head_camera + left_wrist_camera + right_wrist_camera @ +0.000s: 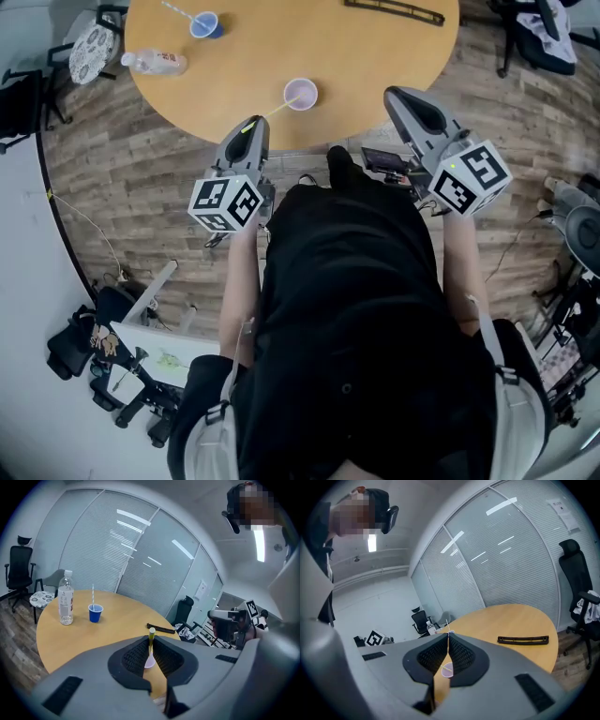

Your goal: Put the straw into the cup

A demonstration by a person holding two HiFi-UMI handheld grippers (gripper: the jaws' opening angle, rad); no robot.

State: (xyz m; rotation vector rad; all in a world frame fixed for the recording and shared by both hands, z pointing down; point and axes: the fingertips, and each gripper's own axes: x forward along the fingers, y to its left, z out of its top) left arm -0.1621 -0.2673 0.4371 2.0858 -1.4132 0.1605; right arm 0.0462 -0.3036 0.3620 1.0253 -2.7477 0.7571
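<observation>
A pale purple cup [301, 94] stands near the front edge of the round wooden table [375, 66]. A thin yellowish straw [277, 110] leans out of it towards my left gripper [254, 125]. In the left gripper view the straw [151, 639] sits pinched between the nearly closed jaws of that gripper [151, 644], its lower end in the cup [149, 662]. My right gripper [398, 97] hovers at the table edge to the right of the cup, jaws shut with nothing in them [448, 637]. The cup [447, 669] shows below its pads.
A blue cup [205, 24] with its own straw and a water bottle [156, 63] stand at the far left of the table. A black bar [394, 11] lies at the far right. Office chairs stand around the table.
</observation>
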